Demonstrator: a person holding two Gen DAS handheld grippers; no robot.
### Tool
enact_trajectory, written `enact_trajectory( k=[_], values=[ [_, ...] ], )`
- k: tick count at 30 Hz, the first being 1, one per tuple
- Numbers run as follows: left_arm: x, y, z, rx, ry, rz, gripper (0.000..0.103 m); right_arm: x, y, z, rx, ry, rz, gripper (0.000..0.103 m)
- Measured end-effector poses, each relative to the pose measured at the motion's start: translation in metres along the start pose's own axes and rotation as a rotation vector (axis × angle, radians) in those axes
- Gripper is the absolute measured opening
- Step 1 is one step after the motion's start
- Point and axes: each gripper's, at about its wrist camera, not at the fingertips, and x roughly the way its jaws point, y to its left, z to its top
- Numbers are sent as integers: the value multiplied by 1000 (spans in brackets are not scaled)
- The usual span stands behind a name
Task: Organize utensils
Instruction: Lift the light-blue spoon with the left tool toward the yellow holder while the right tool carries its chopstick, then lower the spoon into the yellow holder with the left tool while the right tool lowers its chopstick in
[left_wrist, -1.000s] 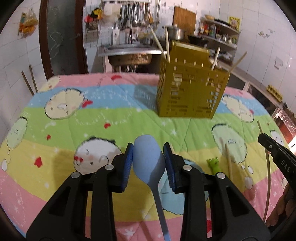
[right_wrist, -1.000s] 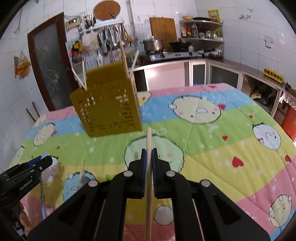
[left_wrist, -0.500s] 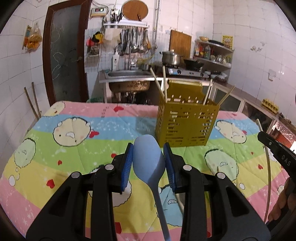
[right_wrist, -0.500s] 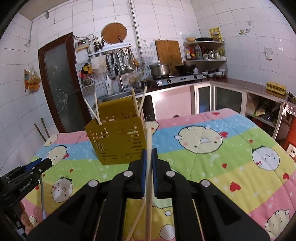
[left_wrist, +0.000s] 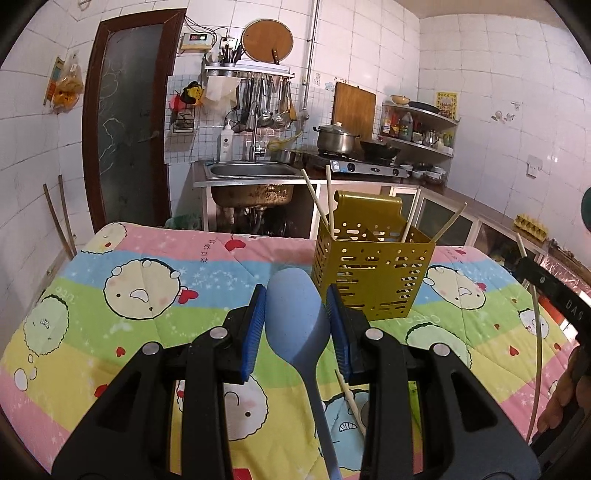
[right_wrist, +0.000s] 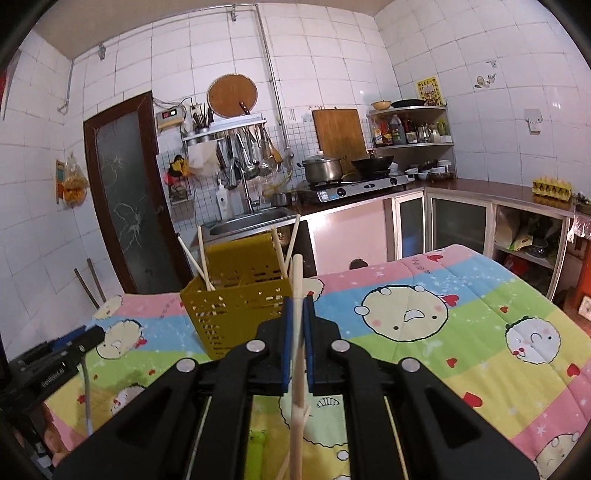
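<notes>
My left gripper (left_wrist: 296, 295) is shut on a blue spoon (left_wrist: 295, 317), bowl forward and handle running back under the jaws. My right gripper (right_wrist: 298, 301) is shut on pale wooden chopsticks (right_wrist: 297, 280) that stick out past its pads. Both are raised above the cartoon quilt (left_wrist: 155, 280) on the table. A perforated yellow utensil holder (left_wrist: 373, 275) (right_wrist: 240, 306) stands upright ahead of both grippers, with several chopsticks leaning in it. The right gripper shows at the right edge of the left wrist view, and the left gripper at the left edge of the right wrist view.
A loose chopstick (left_wrist: 351, 398) lies on the quilt below the left jaws, and a small green utensil (right_wrist: 256, 448) lies under the right ones. Behind the table are a steel sink (left_wrist: 251, 173), a stove with pots (right_wrist: 354, 181) and counter cabinets (right_wrist: 458, 221).
Both grippers rose and tilted up, so the holder and quilt sit lower in the views and more wall shows. Both grips are unchanged.
</notes>
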Motion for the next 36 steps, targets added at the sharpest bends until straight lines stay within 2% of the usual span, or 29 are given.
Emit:
enact_trajectory(
  k=[21,25,28,36],
  values=[
    [9,-10,14,34,-43,-21,32,8,-2,10,4,-11,18,6],
    [13,-14,22,43,-54,-29,28,11,-1,11,-13,-17,0,6],
    [18,-15,32,56,-55,-50,6,13,1,18,-10,-6,8,6],
    [34,-10,53,29,-45,-86,6,6,18,51,-66,-59,25,6]
  ],
)
